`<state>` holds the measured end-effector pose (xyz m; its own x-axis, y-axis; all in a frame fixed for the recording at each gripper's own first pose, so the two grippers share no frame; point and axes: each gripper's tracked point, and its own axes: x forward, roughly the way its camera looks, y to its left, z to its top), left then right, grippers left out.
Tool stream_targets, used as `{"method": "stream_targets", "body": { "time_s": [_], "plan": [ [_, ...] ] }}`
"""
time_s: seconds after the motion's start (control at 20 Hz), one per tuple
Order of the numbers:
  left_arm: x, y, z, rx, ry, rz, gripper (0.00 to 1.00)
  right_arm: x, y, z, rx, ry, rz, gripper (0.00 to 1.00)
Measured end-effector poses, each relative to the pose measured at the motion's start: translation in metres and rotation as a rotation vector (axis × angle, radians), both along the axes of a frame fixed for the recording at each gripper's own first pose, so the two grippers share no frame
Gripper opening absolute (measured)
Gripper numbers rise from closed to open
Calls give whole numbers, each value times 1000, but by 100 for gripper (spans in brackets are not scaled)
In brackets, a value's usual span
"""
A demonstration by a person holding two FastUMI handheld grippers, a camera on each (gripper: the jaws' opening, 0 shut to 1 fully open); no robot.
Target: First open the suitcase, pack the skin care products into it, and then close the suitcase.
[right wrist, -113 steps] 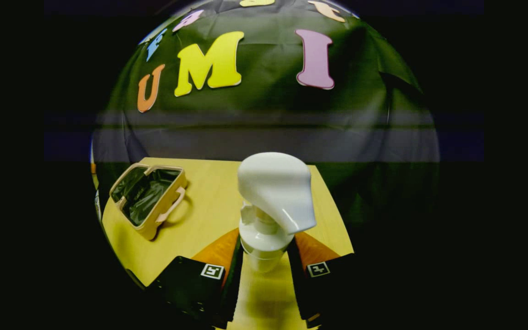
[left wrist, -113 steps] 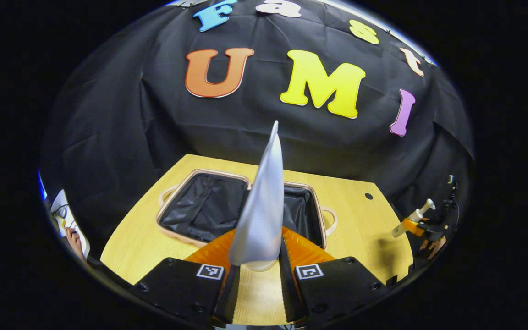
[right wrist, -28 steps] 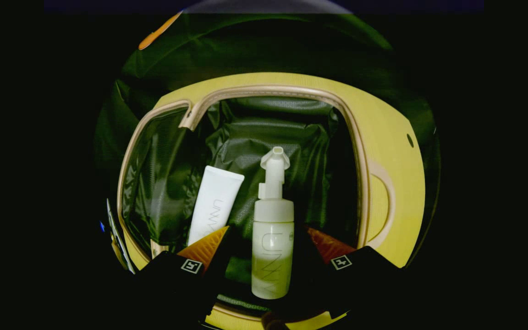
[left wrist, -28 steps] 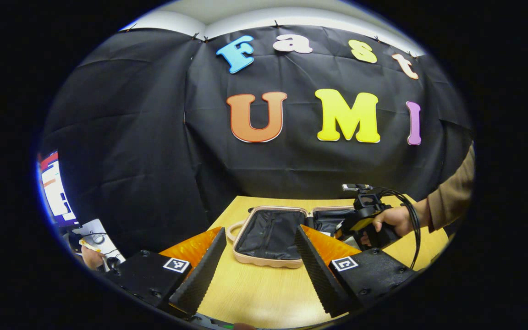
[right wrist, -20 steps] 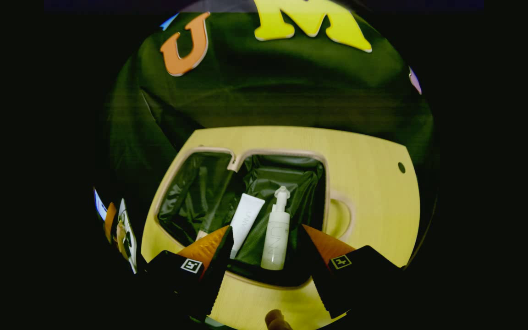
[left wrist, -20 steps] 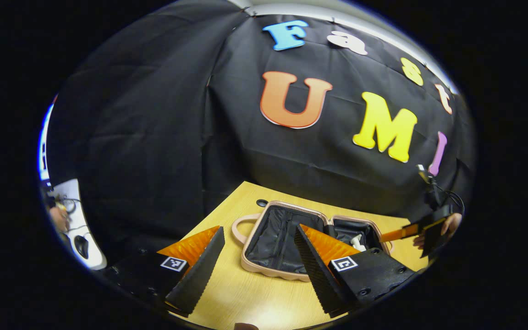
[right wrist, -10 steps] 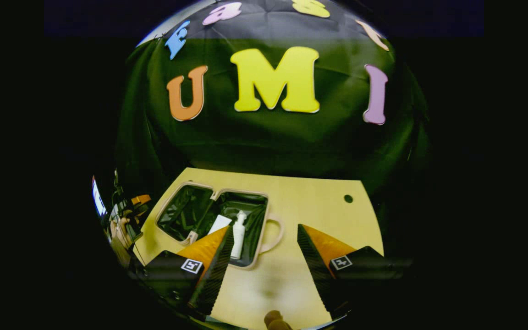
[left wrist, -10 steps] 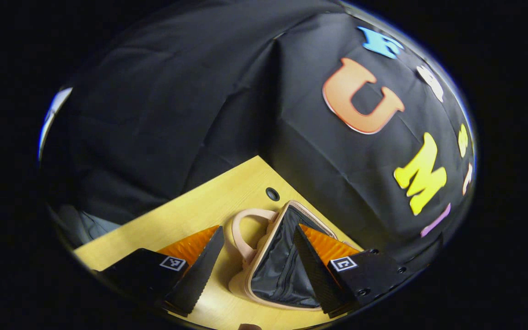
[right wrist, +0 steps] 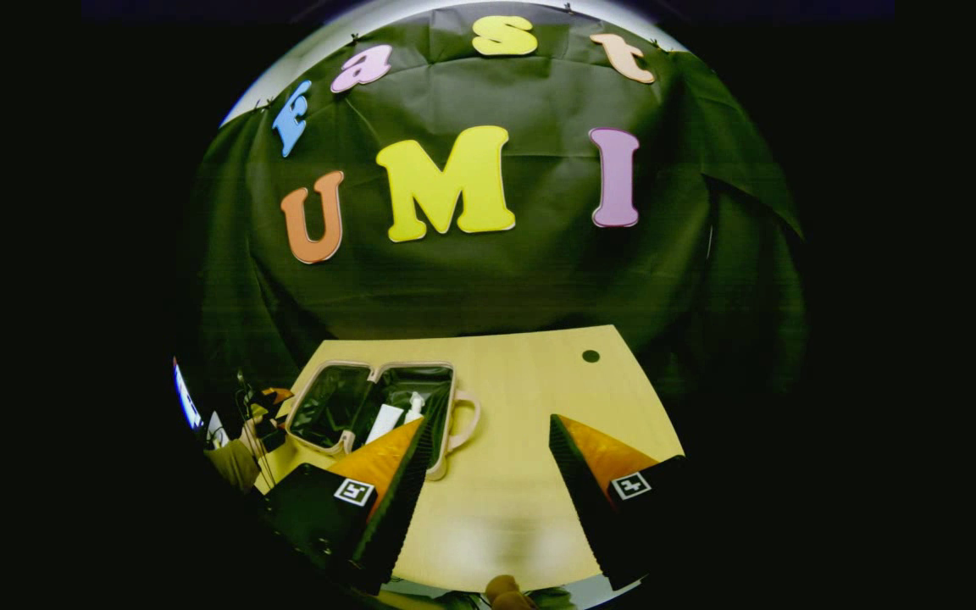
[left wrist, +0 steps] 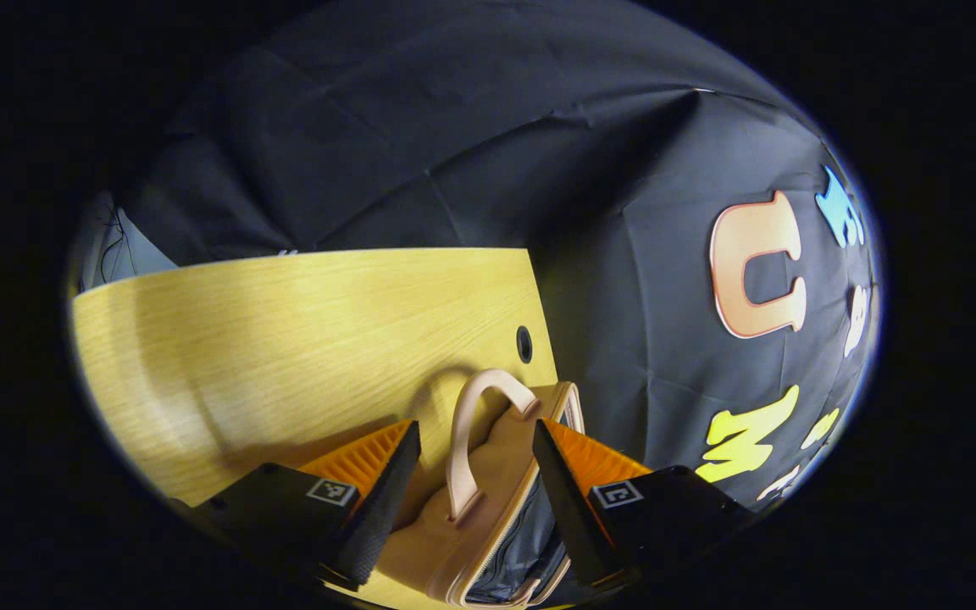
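Left gripper view: left gripper (left wrist: 471, 500) is sitting wide open, fingers straddling the suitcase (left wrist: 488, 542) shell at its handle (left wrist: 467, 440), not clamped on anything. Suitcase is resting on the bench (left wrist: 285, 330), lid half looking partly raised from this angle, though can't confirm how far. Cable hole (left wrist: 524, 344) just behind the handle.

Right gripper view: right gripper (right wrist: 484, 474) is hanging wide open and empty over bare bench (right wrist: 522, 398), well back from the case. Suitcase (right wrist: 382, 415) is lying open at the bench's left side w/ tube (right wrist: 385, 421) and pump bottle (right wrist: 413, 408) inside. Left gripper and the hand holding it (right wrist: 255, 424) showing dimly beside the case.

Risk, imo: close step is pending. If the lid swings w/o the other half pinned, the case is likely sliding on the smooth bench; pump head could catch the rim and block closure.

View diff: right view is giving contents + overall layout; left view is giving handle and zipper edge close up.
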<state>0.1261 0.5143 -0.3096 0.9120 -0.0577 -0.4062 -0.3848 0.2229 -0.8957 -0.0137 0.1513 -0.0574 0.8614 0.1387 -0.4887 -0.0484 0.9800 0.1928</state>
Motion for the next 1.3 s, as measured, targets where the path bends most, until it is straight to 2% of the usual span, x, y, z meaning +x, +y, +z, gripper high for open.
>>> {"method": "stream_targets", "body": {
  "time_s": [0.05,0.1,0.15,0.2,0.25,0.35,0.4,0.45,0.6,0.65,0.7,0.75,0.85,0.9,1.0,1.15,1.2,1.3],
  "plan": [
    [4,-4,-3,-5,5,-11,91,-2,-3,-1,16,12,-14,80],
    [6,-5,-5,-17,8,-10,73,-3,-7,0,33,14,-29,83],
    [8,-8,-6,-28,15,-11,64,-3,-12,2,40,4,-44,83],
    [7,-9,-8,-32,27,-5,59,-3,-19,5,31,-10,-60,83],
    [6,-8,-13,-24,49,4,60,-4,-29,8,2,-29,-79,82],
    [8,-12,-8,-35,40,1,32,-7,-37,15,-21,-60,-103,83],
    [6,-11,-5,-23,47,8,28,-9,-38,19,-19,-73,-105,83],
    [7,-12,-9,-5,59,0,15,-12,-40,19,-19,-81,-106,83],
    [5,-13,-9,82,125,-36,10,-15,-56,22,-9,-103,-128,83],
    [4,-12,-3,138,136,-44,17,-14,-65,25,-8,-123,-149,83],
    [4,-11,8,197,130,-43,7,-12,-74,27,-11,-136,-167,83],
    [7,-8,21,258,121,-40,6,-13,-78,25,-8,-135,-173,83],
    [5,-10,50,397,112,-55,5,-15,-89,23,1,-133,-178,80],
    [2,-11,64,484,120,-65,5,-14,-96,20,3,-132,-187,83],
    [4,-17,96,653,114,-74,6,-13,-101,17,22,-122,-175,83],
    [10,-44,157,885,75,-85,5,-8,-106,22,27,-154,-139,80],
    [10,-54,173,951,69,-85,5,-8,-108,26,30,-172,-121,83],
    [11,-74,196,1074,70,-76,5,-5,-116,29,55,-188,-108,83]
  ]
}}
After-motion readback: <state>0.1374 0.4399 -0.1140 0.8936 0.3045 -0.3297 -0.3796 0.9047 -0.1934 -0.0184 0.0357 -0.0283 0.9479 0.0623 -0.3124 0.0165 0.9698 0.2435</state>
